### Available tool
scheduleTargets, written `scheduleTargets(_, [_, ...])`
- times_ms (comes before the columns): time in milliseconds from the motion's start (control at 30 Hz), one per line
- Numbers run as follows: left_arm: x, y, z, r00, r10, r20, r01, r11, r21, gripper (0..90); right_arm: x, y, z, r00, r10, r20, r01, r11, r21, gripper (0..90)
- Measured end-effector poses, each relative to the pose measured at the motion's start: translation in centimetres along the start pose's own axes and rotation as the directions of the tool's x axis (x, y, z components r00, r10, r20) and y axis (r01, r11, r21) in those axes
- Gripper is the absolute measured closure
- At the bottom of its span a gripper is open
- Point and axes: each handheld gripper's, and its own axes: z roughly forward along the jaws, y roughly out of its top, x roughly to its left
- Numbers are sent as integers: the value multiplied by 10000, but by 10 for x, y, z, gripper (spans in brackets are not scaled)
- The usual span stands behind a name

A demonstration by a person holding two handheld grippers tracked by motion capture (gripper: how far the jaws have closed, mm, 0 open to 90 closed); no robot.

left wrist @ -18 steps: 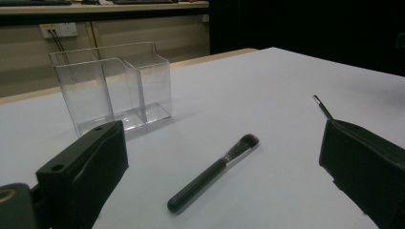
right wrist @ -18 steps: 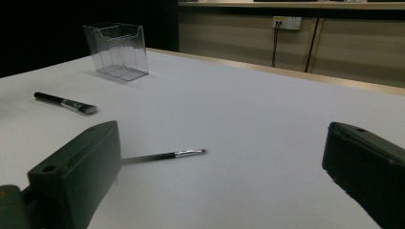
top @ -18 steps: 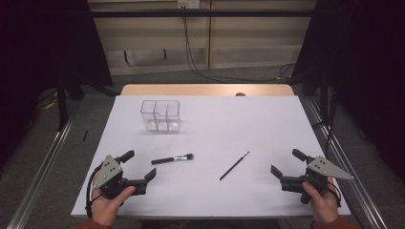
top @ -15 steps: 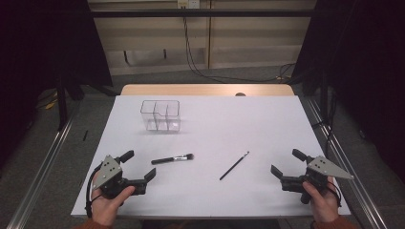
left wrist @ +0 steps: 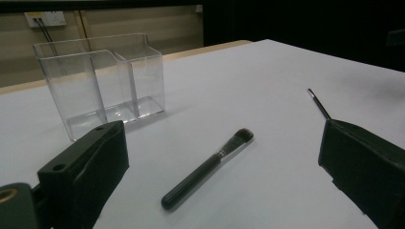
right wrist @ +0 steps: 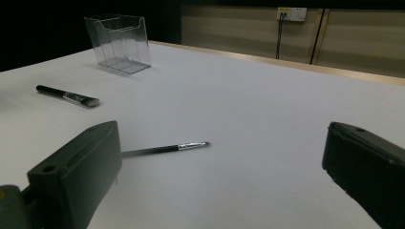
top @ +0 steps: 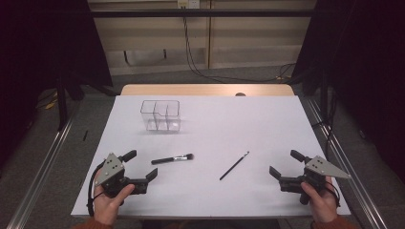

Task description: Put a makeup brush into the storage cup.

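while both grippers rest spread and empty, the thick brush (top: 172,159) lies just ahead of the left gripper (top: 140,166), handle toward it, and the thin brush (top: 234,165) sits farther from the right gripper (top: 283,164).

In the right gripper view, the near end of the thin brush (right wrist: 165,149) is hidden behind the right gripper's (right wrist: 224,176) own left-hand jaw, so its handle end cannot be seen. In the left gripper view, the same thin brush (left wrist: 319,103) vanishes behind the right-hand jaw of the left gripper (left wrist: 219,181); only its tip end rises above that jaw. Both grippers' jaws are cut off by the bottom edge in their own views. In the high view, the person's forearms are cut by the bottom edge, behind each gripper
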Motion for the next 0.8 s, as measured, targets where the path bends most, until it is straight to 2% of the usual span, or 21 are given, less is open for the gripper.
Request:
scheduleTargets(100, [-1, 1, 3, 10000, -21, -68, 21, 10000, 54, 29, 0, 0, 0, 10000, -1, -12, 0, 10000, -26, 0])
scheduleTargets(233, [-2, 1, 9, 9999, -84, 63, 83, 9998, 182, 33, 0, 0, 2, 10000, 60, -53, -60, 10000, -9, 0])
scheduleTargets(300, [-4, 4, 10, 9998, 173, 100, -174, 9998, 132, 33, 0, 0, 2, 10000, 50, -70, -50, 10000, -23, 0])
scheduleTargets(433, [-7, 8, 11, 9990, 364, 264, -363, 9993, -52, 33, 2, 0, 3, 9999, -40, -142, 41, 10000, 58, 0])
scheduleTargets(533, [-6, 11, 15, 9991, 310, 294, -306, 9994, -146, 32, 3, 1, 4, 9999, -41, -128, 41, 10000, -15, 0])
scheduleTargets(700, [-4, 13, 20, 9989, 434, 195, -432, 9990, -112, 32, 4, 2, 6, 9999, -12, -139, 12, 10000, -3, 0])
scheduleTargets(800, [-1, 16, 26, 9994, 339, 99, -339, 9994, -80, 32, 4, 2, 6, 9998, -5, -181, 5, 10000, 1, 0])
